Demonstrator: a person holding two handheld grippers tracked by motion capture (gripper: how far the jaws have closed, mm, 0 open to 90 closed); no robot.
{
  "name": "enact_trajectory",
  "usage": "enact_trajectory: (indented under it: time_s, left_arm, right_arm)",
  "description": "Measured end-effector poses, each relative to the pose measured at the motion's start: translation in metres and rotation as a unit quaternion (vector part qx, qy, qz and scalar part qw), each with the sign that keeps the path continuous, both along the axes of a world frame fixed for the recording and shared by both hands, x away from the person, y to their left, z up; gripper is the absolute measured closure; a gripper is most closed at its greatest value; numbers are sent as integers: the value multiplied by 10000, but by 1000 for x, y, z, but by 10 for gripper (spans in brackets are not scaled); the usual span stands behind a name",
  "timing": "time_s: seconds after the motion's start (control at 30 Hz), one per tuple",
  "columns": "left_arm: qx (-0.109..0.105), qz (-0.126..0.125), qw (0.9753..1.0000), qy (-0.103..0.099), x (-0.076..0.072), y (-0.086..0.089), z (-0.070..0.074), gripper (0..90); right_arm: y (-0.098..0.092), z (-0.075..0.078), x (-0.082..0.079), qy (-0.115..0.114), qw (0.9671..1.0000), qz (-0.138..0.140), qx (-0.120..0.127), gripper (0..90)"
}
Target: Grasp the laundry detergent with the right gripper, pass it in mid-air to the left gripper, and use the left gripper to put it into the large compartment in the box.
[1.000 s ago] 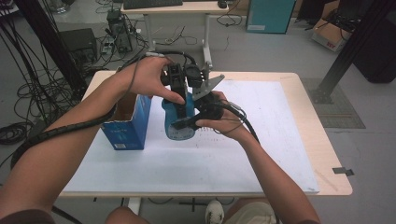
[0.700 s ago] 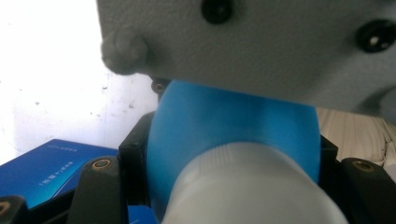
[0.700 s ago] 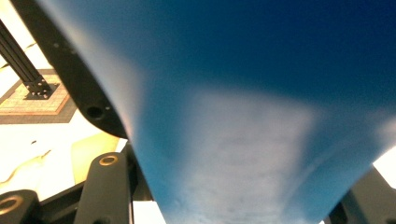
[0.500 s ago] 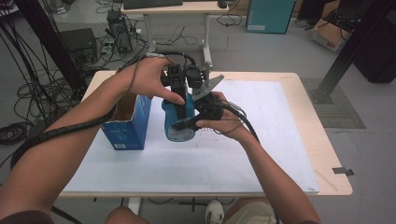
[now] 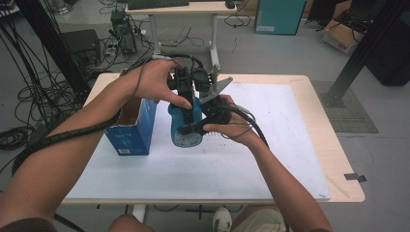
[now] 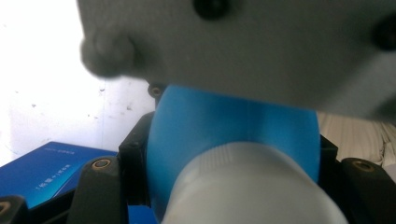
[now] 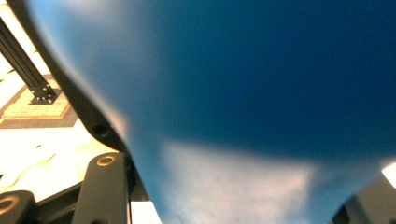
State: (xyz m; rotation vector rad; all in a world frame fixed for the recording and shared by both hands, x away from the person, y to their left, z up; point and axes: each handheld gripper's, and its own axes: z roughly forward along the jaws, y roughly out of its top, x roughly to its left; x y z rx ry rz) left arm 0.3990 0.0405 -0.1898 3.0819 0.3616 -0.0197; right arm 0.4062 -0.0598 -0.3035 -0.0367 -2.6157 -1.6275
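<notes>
Bottle (image 5: 186, 123) upright on tabletop (image 5: 290, 125), long axis vertical. Left gripper (image 5: 186, 92) at its 12 o'clock, jaws clamping cap end; right gripper (image 5: 205, 121) at 3 o'clock, jaws clamping body. Box (image 5: 133, 128) at 9 o'clock.

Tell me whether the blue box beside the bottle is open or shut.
Open: the blue box shows its brown inside from above, top flaps apart, next to the blue bottle.
</notes>
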Motion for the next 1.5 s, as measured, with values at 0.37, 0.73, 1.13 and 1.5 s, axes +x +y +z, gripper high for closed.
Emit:
enact_trajectory:
  time_s: [0.37,0.73,1.13,1.5]
  left_arm:
    - [22,70,10000,-25,1,2,3,378]
    - [-60,472,9985,-284,5,11,12,377]
    - [-121,1610,9850,-612,18,43,50,377]
    - [-55,2696,9596,-809,29,92,113,376]
  right_arm:
    - [-6,-1,4,-305,9994,-139,7,294]
    - [-32,-11,-7,-114,9957,-792,-474,183]
    - [-103,1,-14,284,9808,-1670,-970,62]
    - [-152,10,-6,372,9644,-2208,-1404,50]
